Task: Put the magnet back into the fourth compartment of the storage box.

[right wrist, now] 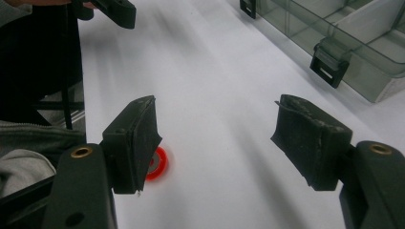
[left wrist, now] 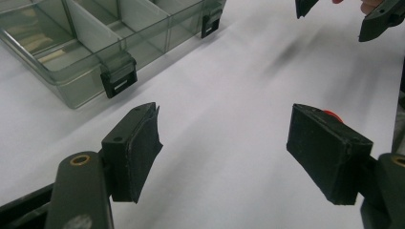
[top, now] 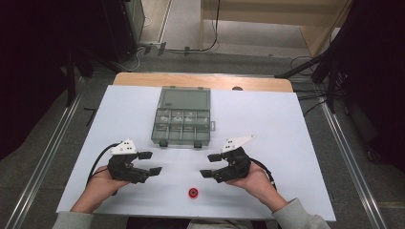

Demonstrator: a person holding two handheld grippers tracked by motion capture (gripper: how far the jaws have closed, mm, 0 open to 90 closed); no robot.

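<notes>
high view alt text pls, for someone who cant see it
A person at a white table holds a pair of black tongs in each hand, the left tongs and right tongs both open, tips facing each other. A small red ring lies on the near edge between them; an open clear compartment box sits farther back.

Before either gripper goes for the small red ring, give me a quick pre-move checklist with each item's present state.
1. Left gripper jaws open with nothing between them: ok.
2. Right gripper jaws open with nothing between them: ok.
3. Red ring lies free on the white table, touched by neither gripper: ok.
4. Compartment box open, lid folded back: ok.
5. Box compartments free to take the ring: cannot tell.
</notes>
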